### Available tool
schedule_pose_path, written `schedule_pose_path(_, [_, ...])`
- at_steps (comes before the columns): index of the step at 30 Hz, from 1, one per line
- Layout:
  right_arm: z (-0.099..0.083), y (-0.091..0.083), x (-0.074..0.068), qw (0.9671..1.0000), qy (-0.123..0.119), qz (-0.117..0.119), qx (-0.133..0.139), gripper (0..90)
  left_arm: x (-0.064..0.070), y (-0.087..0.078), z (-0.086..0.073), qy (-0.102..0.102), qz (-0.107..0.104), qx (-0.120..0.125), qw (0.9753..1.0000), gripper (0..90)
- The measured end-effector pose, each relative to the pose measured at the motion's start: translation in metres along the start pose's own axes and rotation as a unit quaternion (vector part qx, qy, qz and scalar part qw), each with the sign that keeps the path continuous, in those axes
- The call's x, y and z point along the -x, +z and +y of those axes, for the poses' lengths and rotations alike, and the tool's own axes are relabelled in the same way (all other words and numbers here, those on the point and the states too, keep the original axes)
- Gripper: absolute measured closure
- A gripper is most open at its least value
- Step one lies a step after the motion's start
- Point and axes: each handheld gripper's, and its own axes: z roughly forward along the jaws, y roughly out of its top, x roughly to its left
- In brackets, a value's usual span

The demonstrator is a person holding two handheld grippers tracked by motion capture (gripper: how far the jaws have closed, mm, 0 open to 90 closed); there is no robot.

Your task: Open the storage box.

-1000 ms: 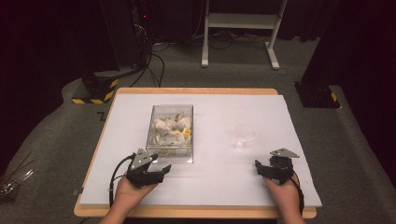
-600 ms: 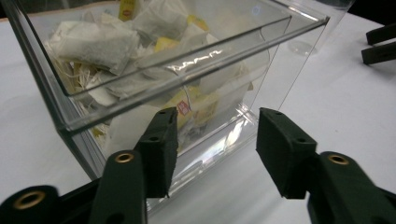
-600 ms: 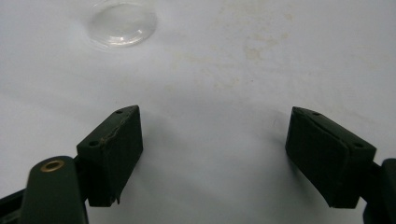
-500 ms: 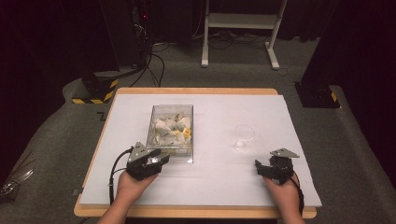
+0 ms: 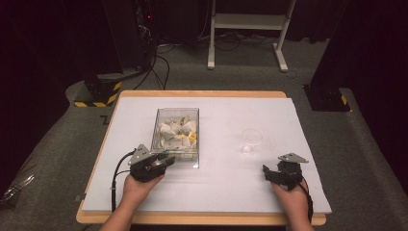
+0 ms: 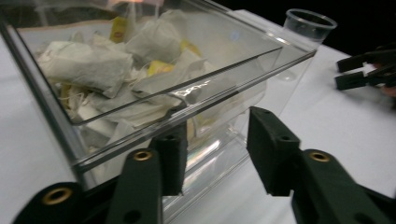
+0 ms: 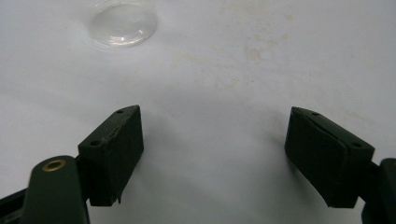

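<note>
Tea bags [image 6: 88, 65] fill the clear plastic box [image 5: 163, 144] that stands left of the middle of the table, and the left gripper [image 5: 161, 162] is just at its near corner with the jaws moderately open and holding nothing; one jaw appears to be against the box wall. The right gripper [image 5: 274, 174] rests low on the right side with its jaws wide apart, also empty, near the small clear cup [image 5: 251, 140] that stands upright and empty, well apart from the box. I judge the bags to be very light, soft and easy to tear, with thin strings and yellow tags that can tangle, so it seems best to pinch one bag by its paper body or its tag from above. The box wall looks smooth and slippery. The white sheet [image 5: 216, 192] covers a wooden table [image 5: 192, 219]; around it are grey floor, black curtains and cables.
</note>
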Motion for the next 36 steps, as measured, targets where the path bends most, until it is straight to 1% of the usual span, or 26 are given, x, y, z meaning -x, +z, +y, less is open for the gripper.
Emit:
schedule_pose_path(2, [0.0,0.0,0.0,1.0,0.0,0.0,0.0,19.8,0.0,0.001,-0.001,-0.001,-0.005,0.004,1.0,56.3])
schedule_pose_path(5, [0.0,0.0,0.0,1.0,-0.001,0.0,0.0,19.9,0.0,0.002,-0.003,0.001,-0.003,0.0,1.0,58.1])
schedule_pose_path(8, [0.0,0.0,0.0,1.0,-0.001,0.001,0.001,20.2,0.0,0.003,-0.004,0.002,-0.003,0.002,1.0,62.7])
schedule_pose_path(13, [0.0,0.0,0.0,1.0,0.0,0.0,0.001,20.3,-0.001,0.002,-0.005,0.007,-0.001,0.004,1.0,68.0])
schedule_pose_path(16, [0.0,0.0,0.0,1.0,0.0,0.001,0.0,20.6,-0.003,0.001,-0.005,0.005,-0.003,0.005,1.0,71.5])
schedule_pose_path(21, [0.0,-0.001,-0.001,1.0,0.001,0.001,0.0,20.9,-0.003,0.0,-0.005,0.007,-0.004,0.004,1.0,73.2])
schedule_pose_path(23, [0.0,-0.001,-0.001,1.0,0.0,0.001,0.0,21.1,-0.003,-0.002,-0.006,0.011,-0.009,0.002,0.9999,73.5])
schedule_pose_path(36, [0.0,-0.001,-0.001,1.0,-0.001,0.001,0.001,21.4,0.0,-0.009,-0.008,0.012,-0.018,0.001,0.9998,74.7])
